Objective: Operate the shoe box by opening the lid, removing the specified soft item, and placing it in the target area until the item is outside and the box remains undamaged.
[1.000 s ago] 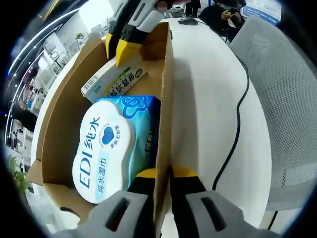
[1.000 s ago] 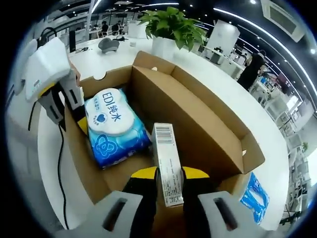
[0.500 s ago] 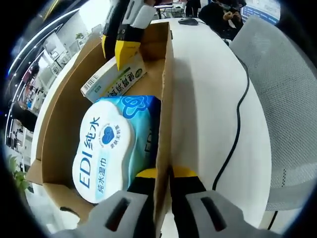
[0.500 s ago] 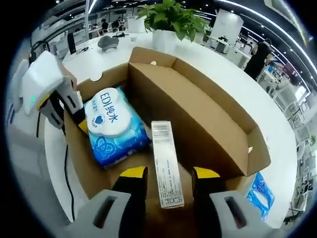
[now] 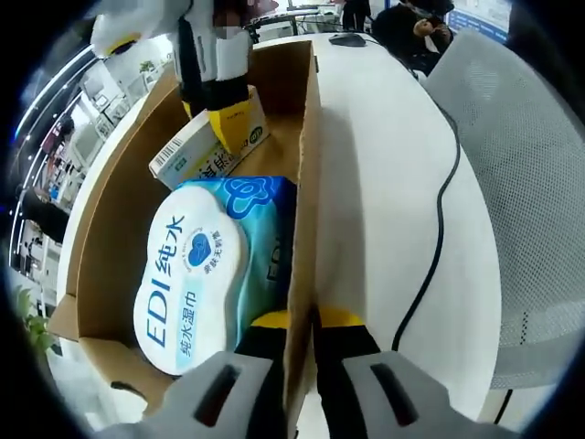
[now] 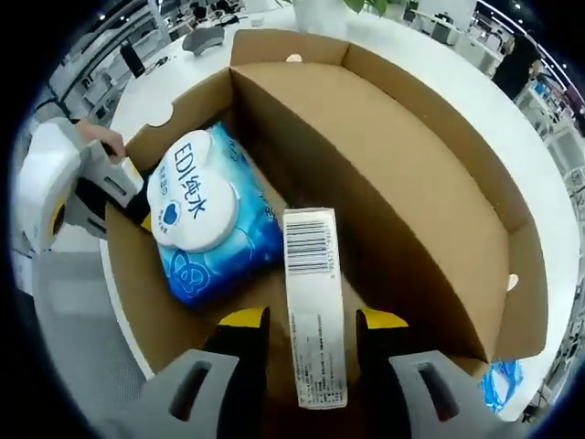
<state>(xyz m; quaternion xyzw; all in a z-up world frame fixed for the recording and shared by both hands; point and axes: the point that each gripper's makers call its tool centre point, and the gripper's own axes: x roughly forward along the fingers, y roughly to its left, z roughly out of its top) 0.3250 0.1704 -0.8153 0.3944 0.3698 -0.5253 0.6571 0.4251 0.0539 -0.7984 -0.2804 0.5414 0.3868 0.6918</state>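
My left gripper (image 5: 302,320) pinches the box (image 5: 306,183) wall; my right gripper's (image 6: 311,320) jaws gape astride the carton (image 6: 313,302) beside the wipes (image 6: 206,215).

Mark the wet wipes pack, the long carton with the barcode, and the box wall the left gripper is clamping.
wet wipes pack (image 6: 195,194): right gripper view, on its white lid.
long carton (image 6: 313,302): right gripper view, on its white top face below the barcode.
box wall (image 5: 305,197): left gripper view, on its top edge.
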